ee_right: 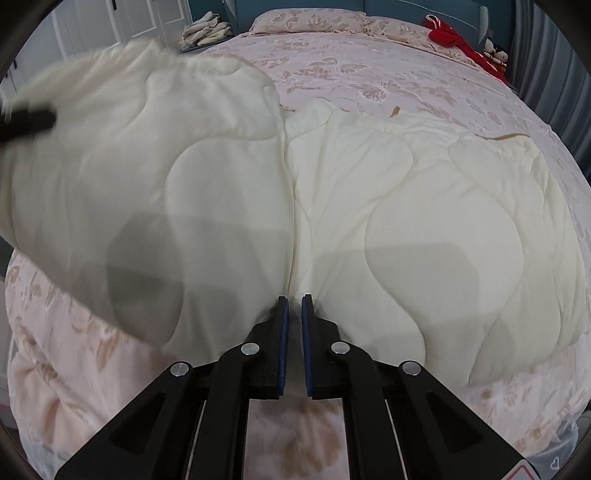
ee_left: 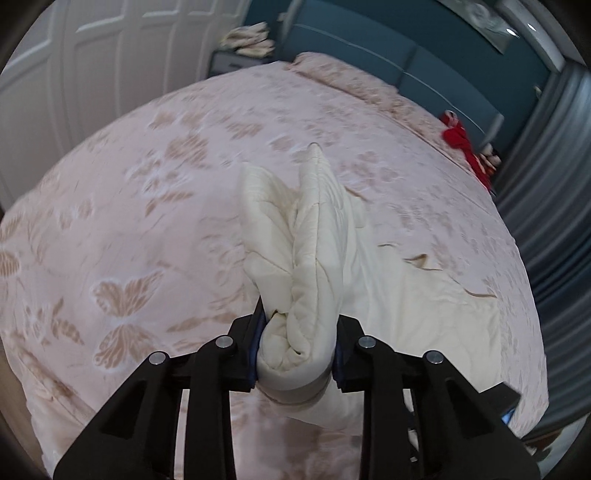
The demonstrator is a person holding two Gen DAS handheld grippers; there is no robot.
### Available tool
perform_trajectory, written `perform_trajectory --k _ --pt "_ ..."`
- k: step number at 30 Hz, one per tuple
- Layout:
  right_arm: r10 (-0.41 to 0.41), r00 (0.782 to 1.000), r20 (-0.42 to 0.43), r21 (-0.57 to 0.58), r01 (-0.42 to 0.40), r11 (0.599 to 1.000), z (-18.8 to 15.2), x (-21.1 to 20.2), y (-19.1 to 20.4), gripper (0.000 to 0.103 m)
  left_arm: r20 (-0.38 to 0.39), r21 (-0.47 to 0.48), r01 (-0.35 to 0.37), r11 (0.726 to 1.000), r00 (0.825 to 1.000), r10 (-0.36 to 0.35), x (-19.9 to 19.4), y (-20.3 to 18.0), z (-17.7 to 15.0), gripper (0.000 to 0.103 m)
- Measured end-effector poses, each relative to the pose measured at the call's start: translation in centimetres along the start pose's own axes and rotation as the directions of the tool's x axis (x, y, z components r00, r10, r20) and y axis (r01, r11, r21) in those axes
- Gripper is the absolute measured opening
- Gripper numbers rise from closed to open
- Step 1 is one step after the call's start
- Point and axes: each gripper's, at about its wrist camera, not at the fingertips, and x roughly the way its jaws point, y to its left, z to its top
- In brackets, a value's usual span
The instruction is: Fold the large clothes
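A cream quilted garment (ee_right: 406, 203) lies spread over the near part of a bed with a pink butterfly-print cover (ee_right: 351, 74). My left gripper (ee_left: 299, 332) is shut on a thick bunched fold of the garment (ee_left: 317, 221), which hangs raised above the bed cover (ee_left: 147, 184). In the right wrist view the garment's left side is lifted and blurred, with a black part of the left gripper (ee_right: 26, 122) at its edge. My right gripper (ee_right: 294, 302) points down at the garment's near edge, its blue pads almost together and pinching the cloth at a centre crease.
A red garment (ee_right: 447, 35) and small stuffed toys (ee_right: 495, 51) lie at the bed's far right corner. A pile of pale cloths (ee_right: 207, 27) sits on a nightstand by the teal headboard (ee_left: 369, 48). White doors (ee_left: 92, 55) stand left, a grey curtain (ee_left: 554, 184) right.
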Motion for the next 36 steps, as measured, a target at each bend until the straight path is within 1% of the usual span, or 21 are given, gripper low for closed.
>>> perform_trajectory --k 5,9,12,17,22,26,28,30,33,36 --pt "0.018 1.0 -0.011 -0.001 -0.018 1.0 -0.8 -1.0 -0.7 0.003 0.017 0.119 -0.01 0.993 1.0 0.008 -1.0 -4.6 -0.2 0.027" --pt "0.023 1.0 -0.016 0.015 -0.023 1.0 -1.8 -2.5 -2.3 0.003 0.018 0.211 -0.018 0.977 1.0 0.014 -1.2 -7.8 -0.8 0.027" --pt "-0.014 0.999 -0.03 0.04 0.015 0.999 -3.1 -3.4 -4.4 0.003 0.004 0.267 0.005 0.964 1.0 -0.006 -1.1 -10.3 -1.6 0.027" --pt "-0.06 0.998 -0.034 0.134 0.064 0.989 -5.0 -5.2 -9.7 0.003 -0.026 0.346 0.043 0.937 0.999 -0.036 0.0 -14.6 -3.3 0.027" --pt "-0.114 0.993 -0.021 0.237 0.116 0.965 -5.5 -7.7 -15.5 0.003 -0.101 0.415 0.083 0.906 0.994 -0.044 2.3 -19.0 -6.4 0.027" --pt "-0.133 0.991 0.017 0.308 0.121 0.944 -4.6 -10.2 -19.3 0.005 -0.161 0.456 0.096 0.885 0.987 -0.024 4.1 -21.4 -9.4 0.027" --pt "-0.145 0.988 0.044 0.338 0.121 0.933 -4.2 -11.8 -21.3 0.006 -0.189 0.484 0.098 0.869 0.982 -0.006 5.3 -22.5 -11.2 0.027" --pt "-0.154 0.986 0.065 0.356 0.121 0.926 -3.8 -12.7 -22.6 0.006 -0.203 0.508 0.093 0.856 0.979 0.014 6.1 -23.4 -12.8 0.027" --pt "-0.159 0.984 0.08 0.372 0.118 0.921 -3.7 -13.5 -23.9 0.006 -0.199 0.547 0.07 0.834 0.979 0.048 6.9 -24.5 -14.7 0.028" --pt "-0.145 0.986 0.086 0.387 0.101 0.917 -4.1 -13.8 -24.8 0.006 -0.194 0.573 0.055 0.818 0.979 0.07 7.2 -25.1 -15.7 0.028"
